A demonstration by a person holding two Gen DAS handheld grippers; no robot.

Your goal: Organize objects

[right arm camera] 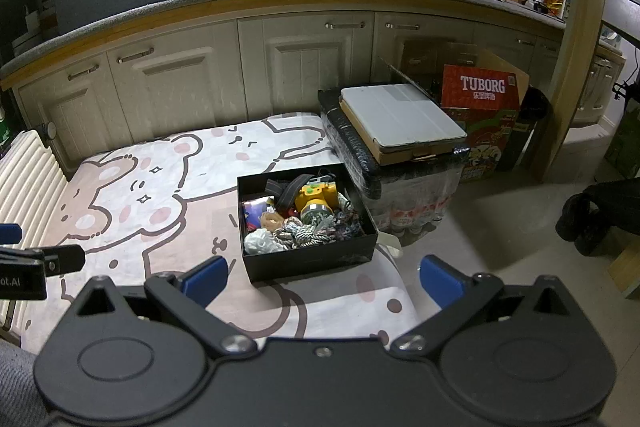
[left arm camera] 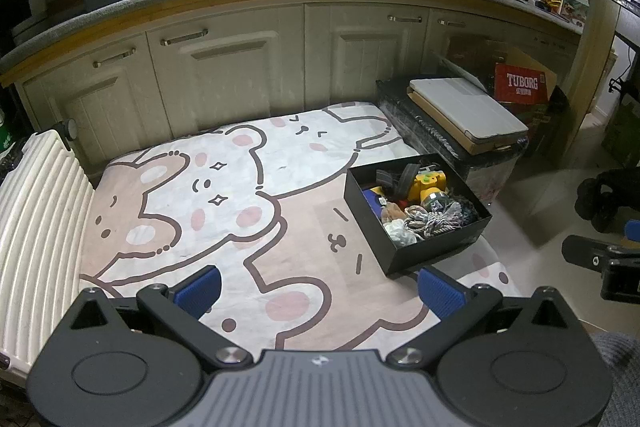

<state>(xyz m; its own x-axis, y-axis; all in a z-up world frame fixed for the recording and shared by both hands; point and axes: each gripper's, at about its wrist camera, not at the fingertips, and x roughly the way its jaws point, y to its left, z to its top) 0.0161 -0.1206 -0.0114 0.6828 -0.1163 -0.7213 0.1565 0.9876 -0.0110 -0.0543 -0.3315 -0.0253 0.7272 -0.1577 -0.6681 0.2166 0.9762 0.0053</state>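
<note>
On the bear blanket (right arm camera: 168, 195): black box (right arm camera: 308, 259), crammed full.
Left gripper (left arm camera: 320, 287): wide apart, holding nothing.
Right gripper (right arm camera: 324, 277): wide apart, holding nothing.
Risk: tangled rope (right arm camera: 308, 233) could drag other toys out.

Left hand-held gripper (left arm camera: 318, 289) open above blanket (left arm camera: 200, 187).

Open black box (right arm camera: 308, 263) on bear mat (right arm camera: 160, 187), full w/ misc items (right arm camera: 304, 219).

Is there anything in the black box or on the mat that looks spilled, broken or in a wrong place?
Nothing is spilled or visibly broken. The black box sits upright on the bear mat, but its contents are a jumble: a yellow toy, rope and straps piled together. Both grippers are open and hold nothing.
</note>
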